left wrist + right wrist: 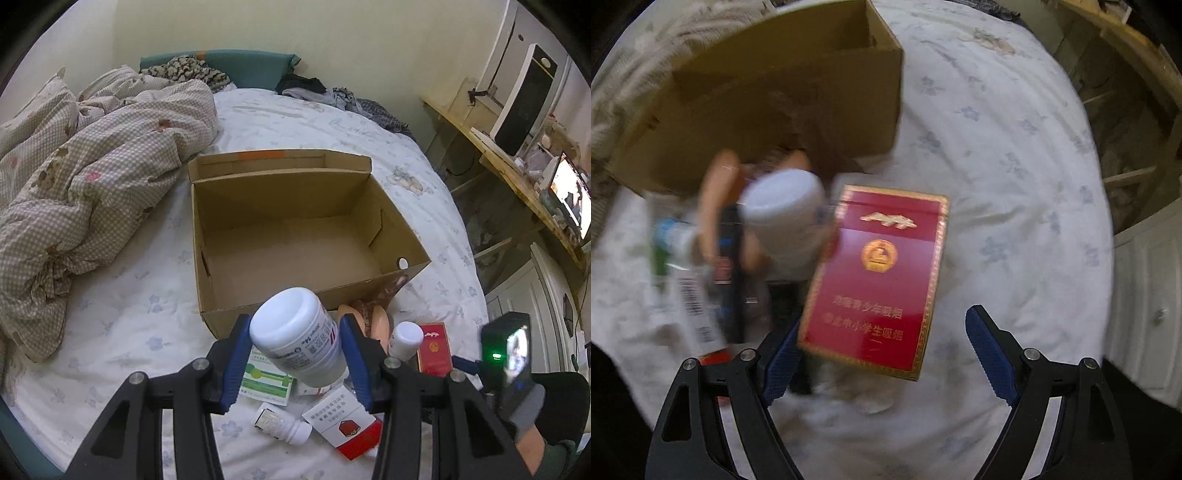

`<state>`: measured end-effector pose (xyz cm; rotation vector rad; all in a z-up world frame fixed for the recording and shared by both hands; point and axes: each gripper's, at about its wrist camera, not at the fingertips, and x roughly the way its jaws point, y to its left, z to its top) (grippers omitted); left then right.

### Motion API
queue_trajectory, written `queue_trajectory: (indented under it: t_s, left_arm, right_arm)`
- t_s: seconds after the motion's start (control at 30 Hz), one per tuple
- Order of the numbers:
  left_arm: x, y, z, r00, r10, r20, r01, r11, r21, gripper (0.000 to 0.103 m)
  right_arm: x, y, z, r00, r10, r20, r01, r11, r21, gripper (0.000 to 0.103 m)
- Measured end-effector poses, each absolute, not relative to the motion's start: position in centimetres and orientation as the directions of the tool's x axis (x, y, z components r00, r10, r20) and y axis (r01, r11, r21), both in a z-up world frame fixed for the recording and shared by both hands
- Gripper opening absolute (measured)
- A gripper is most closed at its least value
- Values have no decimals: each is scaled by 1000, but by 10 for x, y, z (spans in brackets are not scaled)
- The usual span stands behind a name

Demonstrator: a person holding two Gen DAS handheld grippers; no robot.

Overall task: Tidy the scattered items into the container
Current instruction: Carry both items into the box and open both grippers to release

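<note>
My left gripper [294, 322] is shut on a big white pill bottle [291, 332], held tilted just before the near wall of the open, empty cardboard box [280, 195]. Under it on the bedsheet lie a green-and-white carton [266, 380], a small white bottle [280, 424] and a red-and-white pack [343, 424]. My right gripper [884, 317] points down, open, over a dark red cigarette pack [879, 273]. Its left pad is at the pack's lower left corner and its right pad stands apart from it. A white-capped bottle [786, 210] stands just left of the pack.
A rumpled checked quilt [74, 166] fills the bed's left side. Clothes [317, 88] are heaped at the head. Along the right run a wooden shelf [517, 173], a lit screen [570, 192] and a white cabinet [1145, 295]. A peach-coloured item [380, 321] leans on the box.
</note>
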<state>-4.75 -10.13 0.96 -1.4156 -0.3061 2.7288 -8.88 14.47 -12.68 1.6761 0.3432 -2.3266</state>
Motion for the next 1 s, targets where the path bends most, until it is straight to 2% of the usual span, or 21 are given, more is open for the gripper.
queue_trajectory:
  t_s: [0.03, 0.23, 0.53, 0.8, 1.0]
  left_arm:
    - [-47, -102, 9, -578, 140, -804, 44, -978, -202, 49]
    - [-50, -105, 8, -573, 157, -804, 48, -973, -224, 49]
    - [-53, -110, 10, -566, 152, -810, 52, -974, -219, 49]
    - [-97, -110, 28, -570, 64, -819, 65, -990, -122, 49]
    - [-152, -119, 33, -598, -16, -802, 137, -987, -82, 49]
  right_arm:
    - [-89, 149, -125, -311, -72, -948, 332, -943, -38, 59]
    - [-83, 175, -87, -373, -164, -913, 319, -947, 40, 60]
    - [-89, 170, -22, -425, -305, -853, 422, -900, 112, 60]
    - [-121, 119, 9, -433, -358, -828, 525, -846, 91, 60]
    - [-162, 70, 3, -409, -374, -832, 582, -810, 78, 60]
